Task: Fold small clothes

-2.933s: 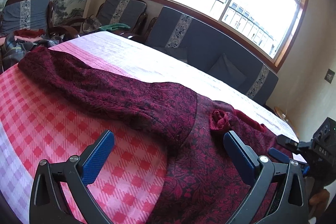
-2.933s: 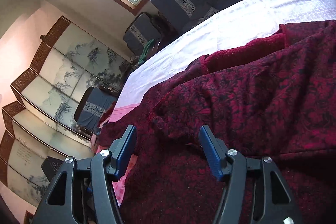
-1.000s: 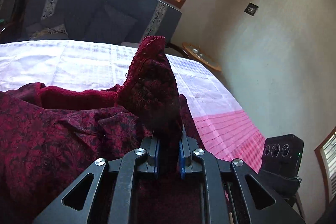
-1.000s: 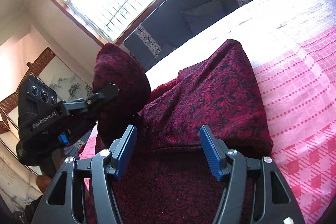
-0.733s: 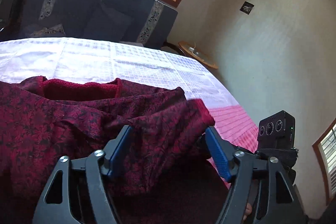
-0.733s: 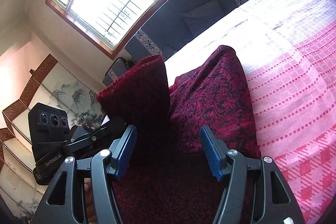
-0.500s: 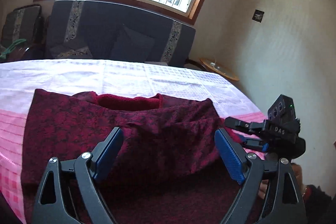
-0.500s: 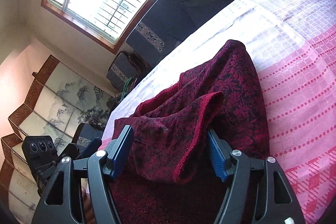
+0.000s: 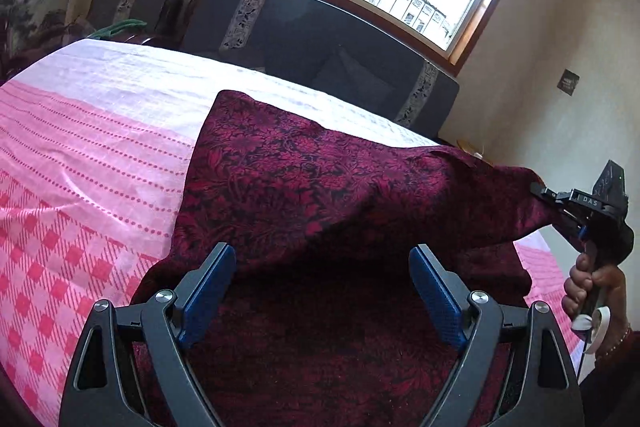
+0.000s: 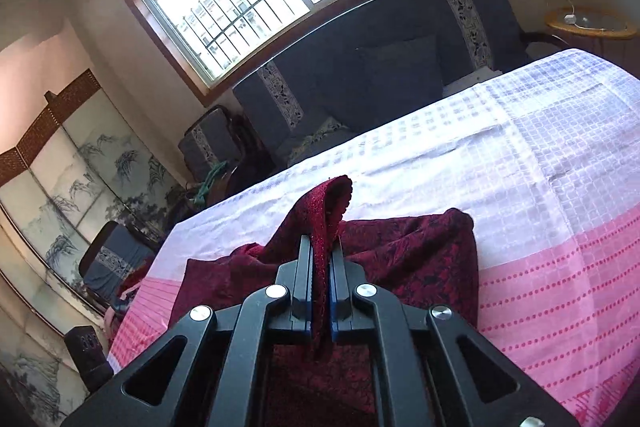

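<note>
- The dark red patterned garment (image 9: 304,187) lies on the pink-and-white checked bedcover (image 9: 80,163), its far edge on the white band of the cover and its bulk nearer the person.
- The right gripper (image 10: 320,291) has just been closing, and its jaws now pinch a fold of the garment's edge; a trimmed hem stands up above the pads. From the left wrist view, that corner is drawn up and out to the right, off the bed.
- The left gripper (image 9: 320,291) stands wide apart over the near part of the garment, with cloth below the pads but nothing pinched.
- The fabric looks soft and limp: it sags between the lifted corner and the bed and creases easily. It seems light to moderate in weight, and not fragile.
- The hems and corners are probably the best places to grip, since a pinch in the middle would only bunch the cloth.
- One held corner may drag the folded layers askew, so the opposite edge likely needs a second hold.
</note>
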`<action>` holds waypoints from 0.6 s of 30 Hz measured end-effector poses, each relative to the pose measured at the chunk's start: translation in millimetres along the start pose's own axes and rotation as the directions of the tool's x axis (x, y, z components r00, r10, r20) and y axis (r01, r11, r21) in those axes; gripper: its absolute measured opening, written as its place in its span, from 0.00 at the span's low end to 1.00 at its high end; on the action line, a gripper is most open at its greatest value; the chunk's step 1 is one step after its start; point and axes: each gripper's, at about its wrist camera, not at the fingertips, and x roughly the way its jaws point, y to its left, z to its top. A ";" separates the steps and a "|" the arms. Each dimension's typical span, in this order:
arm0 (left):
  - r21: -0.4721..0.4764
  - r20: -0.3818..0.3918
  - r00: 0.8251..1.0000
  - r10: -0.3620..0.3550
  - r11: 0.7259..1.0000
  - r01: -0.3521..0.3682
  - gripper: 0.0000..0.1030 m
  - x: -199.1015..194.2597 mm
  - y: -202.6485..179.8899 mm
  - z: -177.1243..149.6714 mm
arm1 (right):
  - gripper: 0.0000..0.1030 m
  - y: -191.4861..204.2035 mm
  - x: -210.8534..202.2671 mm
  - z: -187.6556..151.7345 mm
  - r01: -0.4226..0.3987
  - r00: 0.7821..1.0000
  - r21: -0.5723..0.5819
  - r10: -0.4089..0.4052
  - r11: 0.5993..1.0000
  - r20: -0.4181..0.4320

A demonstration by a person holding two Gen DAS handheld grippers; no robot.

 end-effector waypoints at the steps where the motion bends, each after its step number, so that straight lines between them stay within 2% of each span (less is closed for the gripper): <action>1: -0.004 -0.012 1.000 0.006 1.000 -0.006 0.86 2.3 1.3 0.0 | 0.06 -10.4 6.3 -2.1 0.019 0.999 0.025 -0.019 1.000 -0.027; 5: -0.003 -0.030 0.999 0.017 1.000 -0.017 0.86 6.0 1.3 0.0 | 0.06 -45.3 30.2 -30.6 0.092 0.988 0.050 -0.085 0.994 -0.130; 9: 0.005 -0.039 0.999 0.033 0.999 -0.033 0.86 9.2 -3.8 0.5 | 0.06 -71.9 36.1 -41.5 0.068 0.991 0.133 -0.051 0.989 -0.124; 13: -0.002 -0.046 0.999 0.029 1.000 -0.030 0.86 10.6 -1.8 0.0 | 0.06 -62.5 24.0 -33.7 0.088 0.994 0.079 -0.082 0.993 -0.074; 15: -0.002 -0.050 0.998 0.031 1.000 -0.031 0.86 11.7 -1.4 -0.2 | 0.06 -65.9 24.1 -31.5 0.117 0.991 0.072 -0.112 0.990 -0.075; 18: 0.001 -0.053 0.998 0.038 0.999 -0.038 0.86 12.4 -0.3 0.1 | 0.06 -74.9 34.6 -38.4 0.109 0.989 0.092 -0.098 0.990 -0.112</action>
